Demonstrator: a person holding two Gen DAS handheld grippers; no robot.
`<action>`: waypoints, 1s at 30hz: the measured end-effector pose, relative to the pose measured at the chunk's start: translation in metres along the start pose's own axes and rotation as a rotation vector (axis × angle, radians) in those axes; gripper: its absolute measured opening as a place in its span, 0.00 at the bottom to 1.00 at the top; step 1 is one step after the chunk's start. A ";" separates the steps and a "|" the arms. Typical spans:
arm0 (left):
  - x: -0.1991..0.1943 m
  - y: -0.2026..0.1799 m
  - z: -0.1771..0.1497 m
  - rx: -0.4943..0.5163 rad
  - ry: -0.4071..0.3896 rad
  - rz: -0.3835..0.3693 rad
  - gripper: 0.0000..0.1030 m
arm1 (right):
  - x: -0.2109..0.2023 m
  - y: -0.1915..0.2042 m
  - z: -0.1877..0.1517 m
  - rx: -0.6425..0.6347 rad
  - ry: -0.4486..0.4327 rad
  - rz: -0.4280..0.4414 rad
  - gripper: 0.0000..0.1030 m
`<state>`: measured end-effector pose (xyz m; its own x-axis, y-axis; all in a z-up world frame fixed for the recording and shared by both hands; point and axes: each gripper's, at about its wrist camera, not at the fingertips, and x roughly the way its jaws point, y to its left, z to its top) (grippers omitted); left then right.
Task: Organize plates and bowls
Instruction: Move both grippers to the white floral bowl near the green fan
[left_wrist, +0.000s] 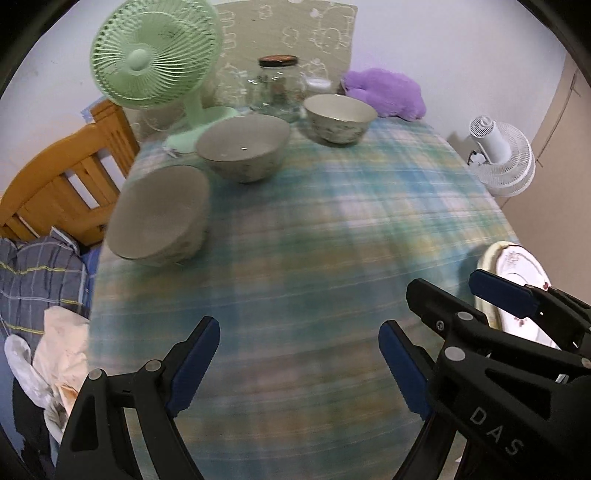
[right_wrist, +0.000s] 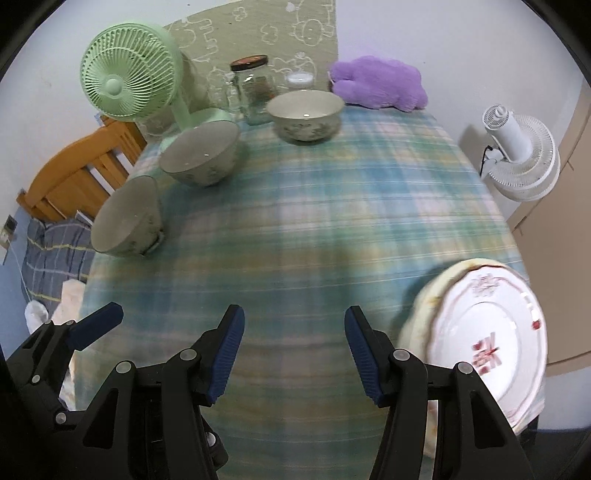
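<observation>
Three grey-green patterned bowls stand on the plaid tablecloth (left_wrist: 332, 229). The near left bowl (left_wrist: 159, 218) (right_wrist: 125, 218) is at the table's left edge, the middle bowl (left_wrist: 243, 147) (right_wrist: 201, 155) is behind it, and the far bowl (left_wrist: 340, 118) (right_wrist: 304, 116) is at the back. A white plate with red flowers (right_wrist: 487, 332) (left_wrist: 517, 266) lies on a cream plate (right_wrist: 417, 314) at the front right edge. My left gripper (left_wrist: 301, 350) hovers open and empty over the front of the cloth. Beside it, my right gripper (right_wrist: 295, 328) (left_wrist: 445, 286) is also open and empty, just left of the plates.
A green table fan (left_wrist: 147, 59) (right_wrist: 125, 74), a glass jar (left_wrist: 277, 85) (right_wrist: 255, 85) and a purple plush (left_wrist: 384, 92) (right_wrist: 376, 81) crowd the table's back. A wooden frame (left_wrist: 62, 184) and bedding (left_wrist: 37, 273) lie to the left. A white fan (right_wrist: 524, 158) stands to the right.
</observation>
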<state>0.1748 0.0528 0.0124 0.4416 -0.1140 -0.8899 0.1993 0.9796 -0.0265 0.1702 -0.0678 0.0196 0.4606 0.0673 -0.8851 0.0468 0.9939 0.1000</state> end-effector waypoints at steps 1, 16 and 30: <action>0.000 0.007 0.000 -0.006 -0.002 0.003 0.87 | 0.001 0.007 0.001 -0.001 -0.005 0.006 0.59; 0.014 0.119 0.039 -0.176 -0.052 0.123 0.87 | 0.034 0.104 0.055 -0.028 -0.078 -0.002 0.65; 0.069 0.173 0.074 -0.246 -0.036 0.143 0.52 | 0.099 0.144 0.103 -0.013 -0.059 -0.016 0.50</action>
<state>0.3044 0.2017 -0.0202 0.4816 0.0269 -0.8760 -0.0835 0.9964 -0.0153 0.3135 0.0731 -0.0067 0.5110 0.0461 -0.8583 0.0434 0.9959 0.0794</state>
